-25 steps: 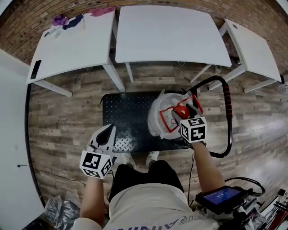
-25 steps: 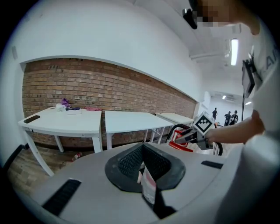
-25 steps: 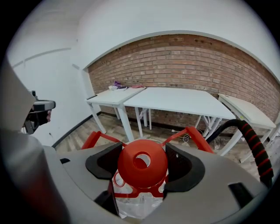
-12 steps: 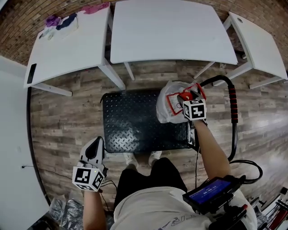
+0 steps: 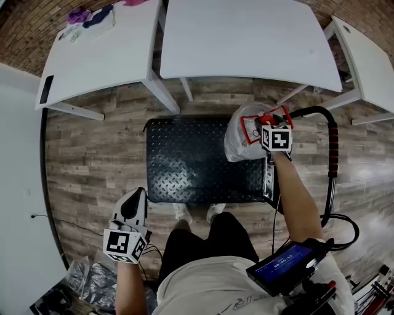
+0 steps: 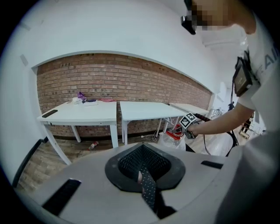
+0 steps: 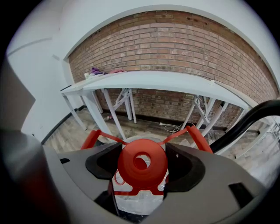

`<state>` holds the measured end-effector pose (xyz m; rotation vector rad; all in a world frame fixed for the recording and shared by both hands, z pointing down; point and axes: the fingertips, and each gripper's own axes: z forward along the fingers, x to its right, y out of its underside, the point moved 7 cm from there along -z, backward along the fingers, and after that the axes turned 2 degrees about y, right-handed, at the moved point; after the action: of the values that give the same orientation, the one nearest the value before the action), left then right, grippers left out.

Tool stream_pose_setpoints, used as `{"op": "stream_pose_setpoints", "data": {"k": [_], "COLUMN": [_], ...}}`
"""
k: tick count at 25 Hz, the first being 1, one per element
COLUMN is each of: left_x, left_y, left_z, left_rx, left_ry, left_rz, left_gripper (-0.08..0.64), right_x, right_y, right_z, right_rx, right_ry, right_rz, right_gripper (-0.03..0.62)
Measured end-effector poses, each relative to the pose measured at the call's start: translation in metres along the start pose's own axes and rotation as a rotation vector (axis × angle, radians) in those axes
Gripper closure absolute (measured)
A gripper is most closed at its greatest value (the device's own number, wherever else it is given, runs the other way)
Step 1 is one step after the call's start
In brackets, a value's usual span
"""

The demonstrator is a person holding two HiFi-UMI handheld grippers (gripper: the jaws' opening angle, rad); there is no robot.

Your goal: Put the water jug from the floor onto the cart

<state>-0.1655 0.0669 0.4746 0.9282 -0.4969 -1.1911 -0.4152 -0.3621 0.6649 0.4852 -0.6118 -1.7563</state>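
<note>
**Water jug.** The water jug (image 5: 237,140) is a clear plastic container with a red cap (image 7: 153,174) and a red bail handle (image 7: 197,138). In the head view it stands upright over the 2 o'clock corner of the cart deck (image 5: 191,161), just beside the cart handle. The views do not show whether its base bears on the deck.

**Right gripper.** The right gripper (image 7: 142,162) points steeply down at the jug from the jug's 4 o'clock side. Its jaws stand wide and clamp the red cap, one pad pressing on each flank. The bail handle rises on both sides of the jaws.

**Cart.** The deck is black tread plate. The cart handle (image 5: 320,114), a black tube with a red grip (image 5: 333,151), loops up at the deck's 3 o'clock end. The person's shoes (image 5: 182,212) stand at the deck's 6 o'clock edge.

**Left gripper.** The left gripper (image 6: 141,177) hangs off the cart at the deck's 7 o'clock, well apart from the jug. Its jaws are pressed together with nothing between them.

**Surroundings.** Three white tables (image 5: 246,40) stand at the cart's 12 o'clock, on a wood-plank floor (image 5: 92,160) and in front of a brick wall (image 7: 175,48). Cloth items (image 5: 92,15) lie on the table at 11 o'clock.
</note>
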Motion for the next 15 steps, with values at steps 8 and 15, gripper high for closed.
{"op": "stream_pose_setpoints", "data": {"k": [8,15], "left_x": [-0.006,0.001], "left_y": [0.002,0.011], "left_z": [-0.003,-0.002], "left_rx": [-0.013,-0.02], "left_ry": [-0.034,-0.029], "left_rz": [-0.017,-0.013], "left_gripper": [0.56,0.56], "right_x": [0.003,0.01], "right_y": [0.009,0.023], "right_z": [0.016,0.009], "right_rx": [0.004,0.013], "right_ry": [0.014,0.018], "right_rz": [0.016,0.067], "right_gripper": [0.279,0.278]}}
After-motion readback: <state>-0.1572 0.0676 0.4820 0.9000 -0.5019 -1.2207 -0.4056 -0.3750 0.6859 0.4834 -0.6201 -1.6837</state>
